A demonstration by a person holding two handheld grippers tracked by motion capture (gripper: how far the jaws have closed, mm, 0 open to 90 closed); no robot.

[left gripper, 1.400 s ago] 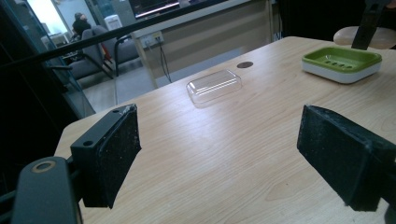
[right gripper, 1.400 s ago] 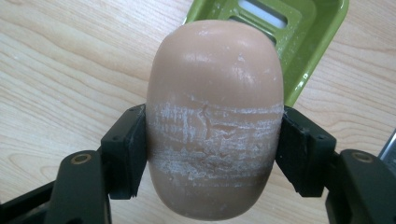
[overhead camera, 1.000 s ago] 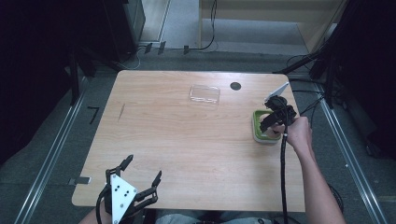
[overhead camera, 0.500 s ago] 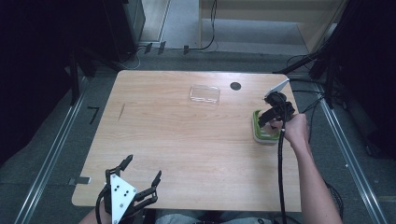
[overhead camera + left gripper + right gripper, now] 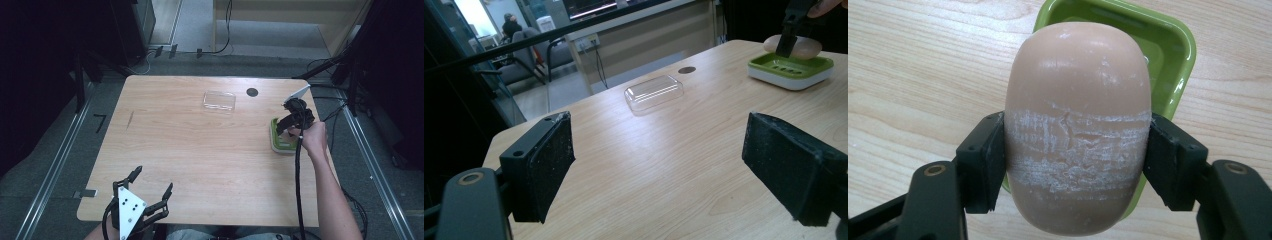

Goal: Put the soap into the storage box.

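A pink bar of soap (image 5: 1078,125), scuffed white across its middle, sits between the pads of my right gripper (image 5: 1075,165), which is shut on it. The soap hangs just above a green soap dish (image 5: 1168,55) with a white base (image 5: 280,147) near the table's right edge. In the left gripper view the soap (image 5: 804,47) and the dish (image 5: 791,70) lie far off at the upper right. My left gripper (image 5: 150,192) rests at the table's near left edge, open, its pads (image 5: 541,165) wide apart with nothing between them.
A clear plastic lid (image 5: 219,101) lies on the wooden table (image 5: 200,150) toward the back centre, next to a round dark cable hole (image 5: 252,92). Black stands and cables surround the table; metal rails run along the floor on both sides.
My right gripper with the soap has shifted slightly toward the back of the table over the dish. The left gripper has stayed put.
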